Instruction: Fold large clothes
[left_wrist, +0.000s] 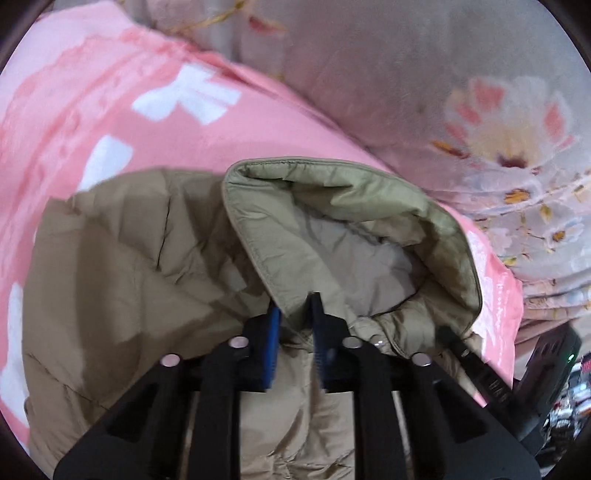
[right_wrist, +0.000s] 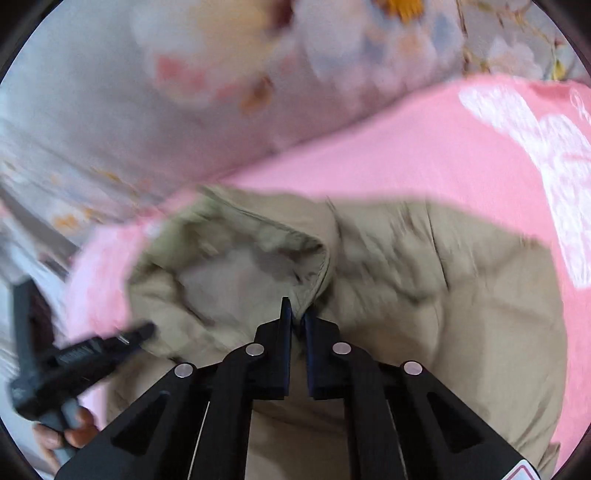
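Both tongs are gripping the khaki puffer jacket near its hood. Seen from the left wrist camera, the left tongs (left_wrist: 295, 308) are clenching a fold of the jacket (left_wrist: 122, 258) between their blue pads (left_wrist: 274, 325), right where the hood's (left_wrist: 354, 221) edge is meeting the body of the coat. Seen from the right wrist camera, the right tongs (right_wrist: 297, 314) are pinching fabric at the hood's rim too, with the jaws standing almost together on the cloth.

Moving outward, the hood is lying open, with its paler lining facing up, and the quilted body of the jacket is spreading toward the cameras and beneath the tongs. The jacket is lying on a pink sheet (left_wrist: 92, 92) with white patches, which is covering the bed.

Beyond the sheet, a pale quilt (left_wrist: 461, 110) with a flower print is bunching up along the far side, touching the pink sheet's edge.

In the right wrist view, the left tongs are showing at the lower left edge, dark and blurred, reaching to the hood's edge, and a hand (right_wrist: 64, 434) is gripping their handle. In the left wrist view, the right tongs (left_wrist: 448, 332) are showing at the lower right, touching the hood's other side.
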